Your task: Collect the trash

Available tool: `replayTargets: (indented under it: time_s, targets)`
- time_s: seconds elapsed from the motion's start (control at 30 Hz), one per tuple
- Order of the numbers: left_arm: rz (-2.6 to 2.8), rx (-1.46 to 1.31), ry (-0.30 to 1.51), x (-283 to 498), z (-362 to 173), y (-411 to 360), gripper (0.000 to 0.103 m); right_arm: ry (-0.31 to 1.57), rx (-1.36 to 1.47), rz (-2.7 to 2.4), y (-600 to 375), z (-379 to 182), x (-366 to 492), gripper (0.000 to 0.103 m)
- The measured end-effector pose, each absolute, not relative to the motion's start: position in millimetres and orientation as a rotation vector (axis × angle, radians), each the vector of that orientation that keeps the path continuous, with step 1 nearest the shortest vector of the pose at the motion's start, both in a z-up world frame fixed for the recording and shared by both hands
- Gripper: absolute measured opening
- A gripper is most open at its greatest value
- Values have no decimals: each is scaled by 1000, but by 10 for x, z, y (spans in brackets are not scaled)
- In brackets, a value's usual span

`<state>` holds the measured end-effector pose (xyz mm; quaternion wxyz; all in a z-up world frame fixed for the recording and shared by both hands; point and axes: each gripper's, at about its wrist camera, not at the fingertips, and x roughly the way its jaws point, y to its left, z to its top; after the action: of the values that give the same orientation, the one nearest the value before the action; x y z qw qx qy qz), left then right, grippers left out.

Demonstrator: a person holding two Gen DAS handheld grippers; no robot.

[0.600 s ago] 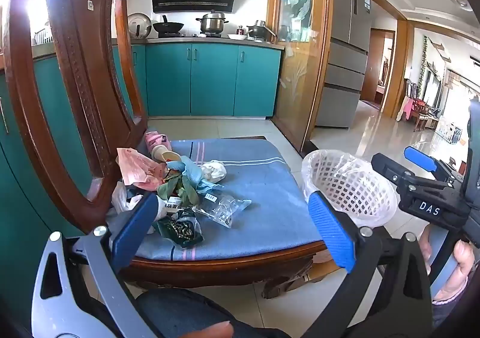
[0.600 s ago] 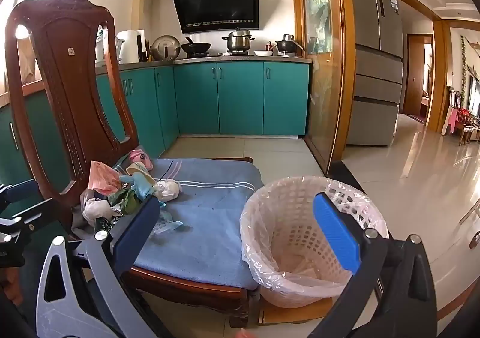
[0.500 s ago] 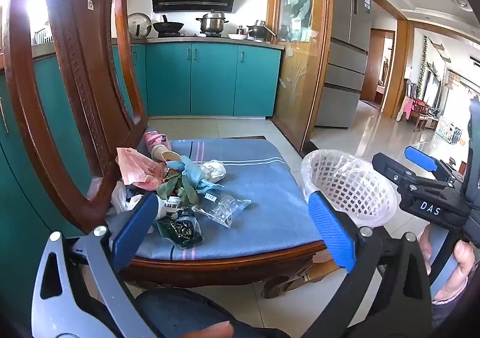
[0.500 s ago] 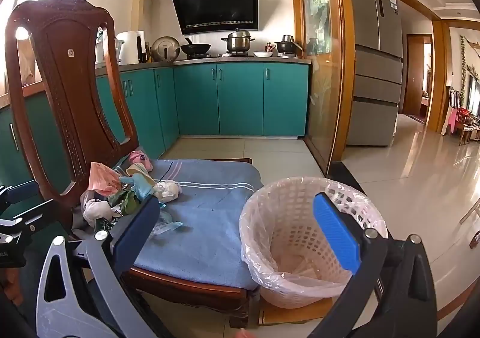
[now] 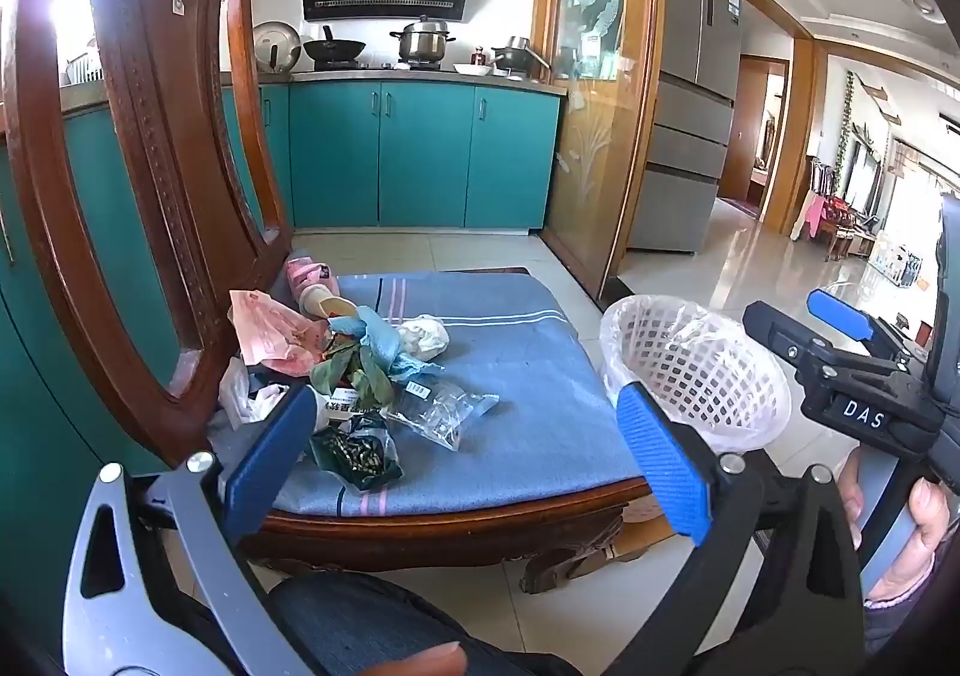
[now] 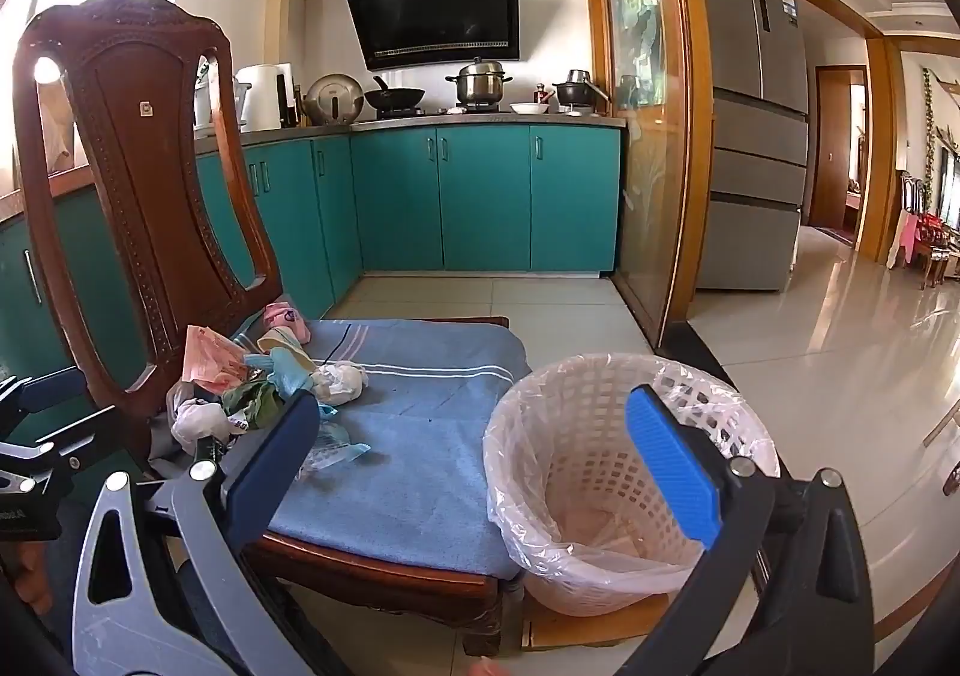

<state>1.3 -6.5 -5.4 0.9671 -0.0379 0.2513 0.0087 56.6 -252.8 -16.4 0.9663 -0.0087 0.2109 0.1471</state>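
— Starting left: what lies on the chair (image 5: 180, 232)?

— Trash (image 5: 360, 364) heaped on the blue cushion (image 5: 528, 376) near the backrest: pink wrapper, green leaves, clear bag, dark packet. The heap runs front to back.

— And the claws?

— Left claw (image 5: 462, 454) and right claw (image 6: 474, 472) both gape wide, empty. A lined white basket (image 6: 600, 466) stands upright beside the seat's right edge.

Blue striped seat cushion (image 5: 528, 376); white lattice wastebasket (image 6: 600, 436); teal cabinets (image 5: 420, 154); blue-padded fingers (image 5: 657, 457); dark-green wrapper (image 5: 354, 451) showing.
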Motion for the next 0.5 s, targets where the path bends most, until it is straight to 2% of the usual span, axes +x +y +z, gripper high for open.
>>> replayTargets:
  time_s: [0.5]
  targets:
    - [14,-83,509,-23,-38,-37,100,421,-27,309,-2530,-137,532,100]
